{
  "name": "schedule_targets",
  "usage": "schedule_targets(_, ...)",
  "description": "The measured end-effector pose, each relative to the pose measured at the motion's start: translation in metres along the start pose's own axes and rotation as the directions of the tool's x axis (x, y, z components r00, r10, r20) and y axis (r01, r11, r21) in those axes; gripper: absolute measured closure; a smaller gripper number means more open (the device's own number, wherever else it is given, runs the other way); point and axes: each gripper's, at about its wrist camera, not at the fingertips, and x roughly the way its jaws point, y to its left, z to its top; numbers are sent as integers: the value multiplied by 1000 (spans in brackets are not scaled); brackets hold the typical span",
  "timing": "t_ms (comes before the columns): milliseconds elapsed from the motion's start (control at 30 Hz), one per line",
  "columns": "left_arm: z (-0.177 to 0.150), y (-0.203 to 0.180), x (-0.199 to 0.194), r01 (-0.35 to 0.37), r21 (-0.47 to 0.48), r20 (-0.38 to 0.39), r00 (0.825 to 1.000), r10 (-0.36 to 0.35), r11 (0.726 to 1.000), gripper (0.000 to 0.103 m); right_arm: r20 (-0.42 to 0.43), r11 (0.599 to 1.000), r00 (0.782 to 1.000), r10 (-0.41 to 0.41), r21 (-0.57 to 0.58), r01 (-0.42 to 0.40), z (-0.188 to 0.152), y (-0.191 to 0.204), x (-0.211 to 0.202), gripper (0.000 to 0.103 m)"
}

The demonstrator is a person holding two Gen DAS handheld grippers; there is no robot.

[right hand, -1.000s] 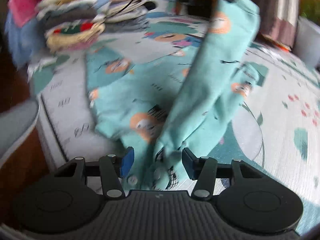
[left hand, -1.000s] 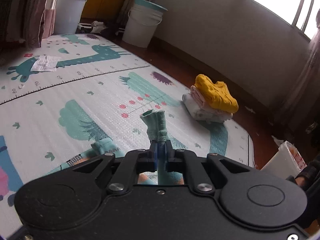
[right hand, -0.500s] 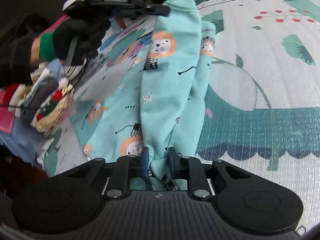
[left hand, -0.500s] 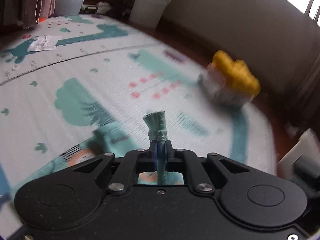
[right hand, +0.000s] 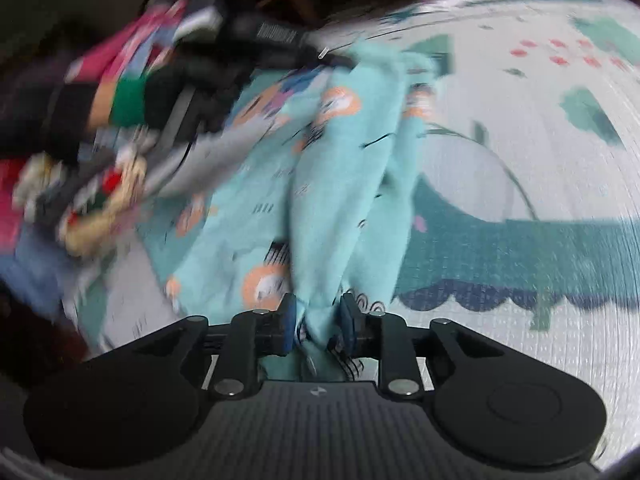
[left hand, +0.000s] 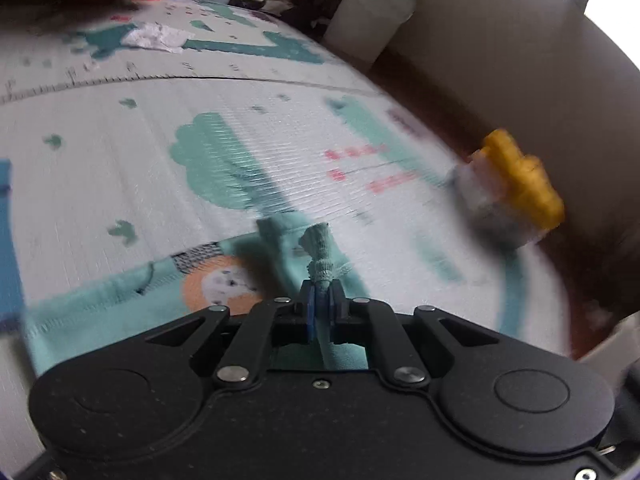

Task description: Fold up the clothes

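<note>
A teal garment point(right hand: 340, 184) with orange lion prints lies stretched over the play mat point(right hand: 560, 280). My left gripper point(left hand: 319, 304) is shut on its ribbed cuff point(left hand: 318, 248), low over the mat, with more of the garment point(left hand: 120, 300) spread below it. In the right wrist view that left gripper point(right hand: 280, 40) holds the garment's far end, carried by a gloved hand point(right hand: 128, 100). My right gripper point(right hand: 318, 320) has a bunched fold of the garment between its blue pads. Its jaws are opening and thin dark gaps show beside the fabric.
A folded stack with a yellow piece on top point(left hand: 516, 184) sits at the mat's right edge near the wall. A white bucket point(left hand: 372, 20) and crumpled paper point(left hand: 160, 38) lie at the far end. A pile of mixed clothes point(right hand: 80, 184) crowds the left.
My left gripper has sunk toward the mat with the cuff in it. My right jaws closed on the garment's fold, then eased apart; the garment's raised end came lower.
</note>
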Motion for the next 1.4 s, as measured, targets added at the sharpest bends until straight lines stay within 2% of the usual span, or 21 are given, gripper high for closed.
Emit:
schedule_targets(100, -1, 5, -24, 99, -8, -17, 995, -99, 995, 99, -36, 984, 998, -51, -175, 44, -2, 18, 3, 73)
schedule_targets(133, -1, 5, -29, 101, -11, -20, 995, -101, 995, 99, -42, 973, 997, -66, -226, 55, -3, 24, 3, 73)
schedule_targets(233, -5, 11, -47, 84, -52, -25, 996, -86, 995, 99, -26, 937, 993, -114, -335, 99, -7, 35, 3, 72)
schedule_targets(367, -16, 18, -48, 1, -84, -85, 996, -8, 996, 99, -32, 910, 990, -138, -398, 114, -9, 40, 7, 69)
schedule_targets(400, -18, 18, -45, -29, -84, -108, 994, 20, 996, 99, -36, 907, 990, -140, -405, 114, -9, 40, 8, 71)
schedule_targets(433, -17, 18, -39, -92, -70, -148, 986, 81, 993, 99, -39, 903, 989, -142, -414, 114, -10, 40, 9, 74)
schedule_targets(467, -17, 18, -32, -154, -53, -187, 972, 142, 987, 92, -38, 894, 989, -144, -432, 113, -10, 42, 9, 75)
schedule_targets(500, -15, 16, -27, -219, -15, -212, 954, 211, 976, 75, -37, 886, 989, -146, -450, 114, -11, 43, 10, 75)
schedule_targets(567, -8, 3, -20, -349, 131, -185, 911, 369, 928, 66, -33, 868, 987, -156, -481, 121, -12, 47, 10, 75)
schedule_targets(600, -2, -3, -19, -372, 141, -154, 907, 391, 918, 66, -32, 859, 986, -163, -496, 126, -13, 49, 11, 75)
schedule_targets(700, 17, -29, -7, -322, 150, -81, 938, 336, 935, 64, -28, 851, 984, -174, -506, 136, -14, 51, 12, 74)
schedule_targets(800, 25, -60, 23, -246, 194, -100, 958, 268, 950, 65, -21, 853, 982, -186, -499, 151, -14, 52, 11, 74)
schedule_targets(833, 25, -68, 35, -231, 214, -110, 960, 258, 949, 65, -21, 855, 982, -187, -496, 152, -14, 52, 10, 74)
schedule_targets(933, 22, -84, 67, -235, 301, -140, 948, 287, 924, 65, -27, 864, 983, -181, -482, 146, -15, 50, 10, 73)
schedule_targets(1000, 24, -86, 80, -303, 339, -118, 926, 360, 891, 68, -27, 862, 984, -177, -487, 141, -15, 50, 10, 71)
schedule_targets(1100, 34, -73, 83, -362, 325, -50, 916, 398, 873, 68, -32, 860, 985, -170, -493, 132, -16, 51, 11, 70)
schedule_targets(1167, 45, -71, 89, -328, 407, -65, 921, 385, 853, 66, -35, 863, 985, -166, -489, 128, -16, 51, 11, 70)
schedule_targets(1267, 57, -71, 99, -225, 542, -153, 921, 359, 810, 66, -38, 865, 986, -163, -487, 124, -15, 51, 13, 70)
schedule_targets(1300, 62, -70, 103, -211, 563, -172, 915, 364, 799, 67, -39, 865, 986, -161, -486, 122, -15, 51, 13, 70)
schedule_targets(1400, 74, -69, 116, -137, 574, -247, 911, 330, 807, 67, -39, 865, 987, -157, -488, 118, -15, 51, 15, 69)
